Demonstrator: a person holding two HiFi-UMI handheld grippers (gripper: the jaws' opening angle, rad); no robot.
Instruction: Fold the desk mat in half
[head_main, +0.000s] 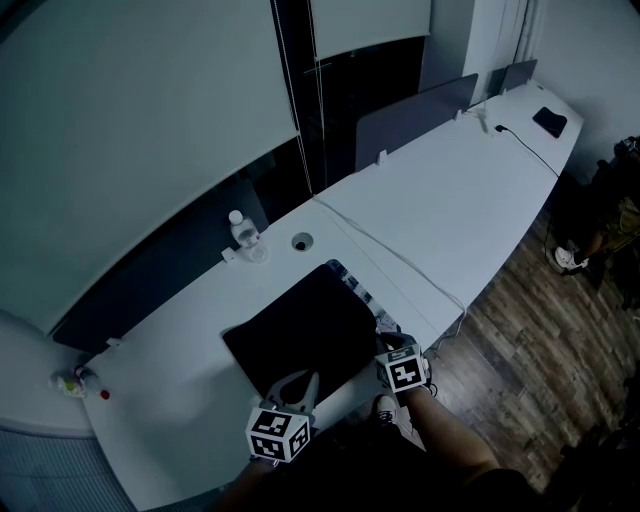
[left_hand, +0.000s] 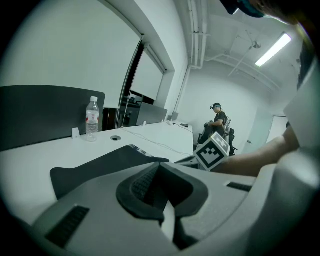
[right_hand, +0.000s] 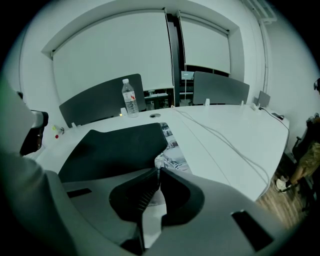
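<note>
At the near end of the long white desk (head_main: 480, 200) lies one dark rectangular desk mat (head_main: 300, 335). Its black side faces up, and a strip of printed pattern (right_hand: 172, 145) shows along its right edge. Two grippers meet the mat's near edge, one toward each end. The left gripper (left_hand: 158, 166) has its jaws clenched on the mat's edge, and the dark sheet rises right up to their tips. The right gripper (right_hand: 159, 171) has its jaws pinched on the right near corner, where the printed face curls into sight. Beyond the mat stands one clear plastic water bottle (head_main: 241, 231), and near it is one round cable hole (head_main: 302, 241) in the desk top. One thin pale cable (right_hand: 226, 145) trails along the desk to the right of the mat. One person (left_hand: 217, 117) shows far off in the left gripper view.
</note>
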